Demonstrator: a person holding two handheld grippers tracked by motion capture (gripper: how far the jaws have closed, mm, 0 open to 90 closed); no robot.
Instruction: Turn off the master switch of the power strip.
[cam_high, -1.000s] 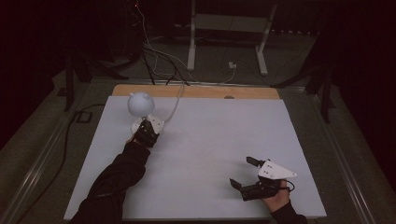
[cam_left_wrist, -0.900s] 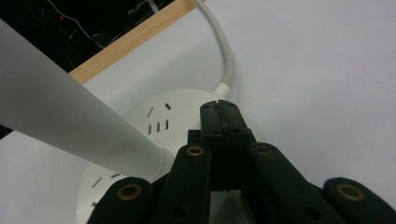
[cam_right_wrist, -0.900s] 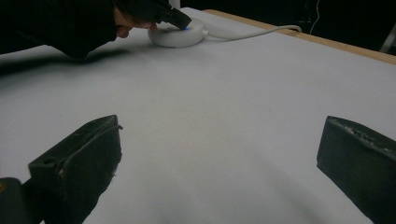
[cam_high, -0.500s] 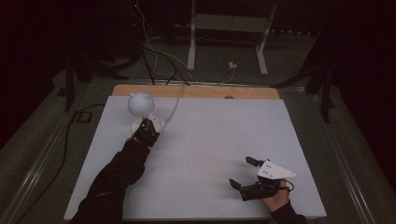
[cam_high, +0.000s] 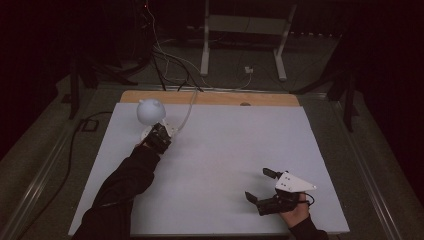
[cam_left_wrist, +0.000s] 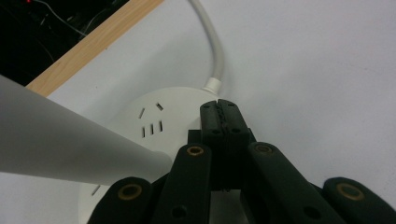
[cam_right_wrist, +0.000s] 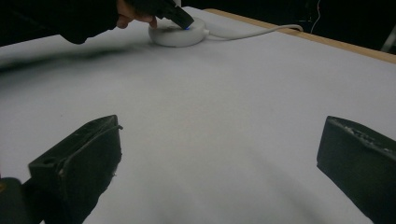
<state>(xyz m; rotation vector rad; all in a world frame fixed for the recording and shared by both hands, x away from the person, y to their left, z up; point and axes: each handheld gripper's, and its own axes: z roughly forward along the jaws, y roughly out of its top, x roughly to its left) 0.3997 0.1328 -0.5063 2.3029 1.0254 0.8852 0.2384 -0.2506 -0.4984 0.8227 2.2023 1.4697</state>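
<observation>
At about ten o'clock on the white counter (cam_high: 220, 150), the left tool (cam_left_wrist: 218, 109) has its jaws pressed together, tips resting on the round white lamp base (cam_left_wrist: 159, 116). The lamp's white globe (cam_high: 150, 111) stands just beyond it, and a pale cord (cam_high: 187, 112) runs off toward twelve. At about five o'clock, the right tool (cam_high: 264, 186) rests with jaws spread wide, holding nothing.

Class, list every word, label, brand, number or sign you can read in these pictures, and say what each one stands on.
None can be read.
Round white power socket base: socket slots, no print.
White cable: plain.
White globe: plain.
Left gripper, shut, and right gripper, open: no markings legible.
White table sheet: blank.
</observation>
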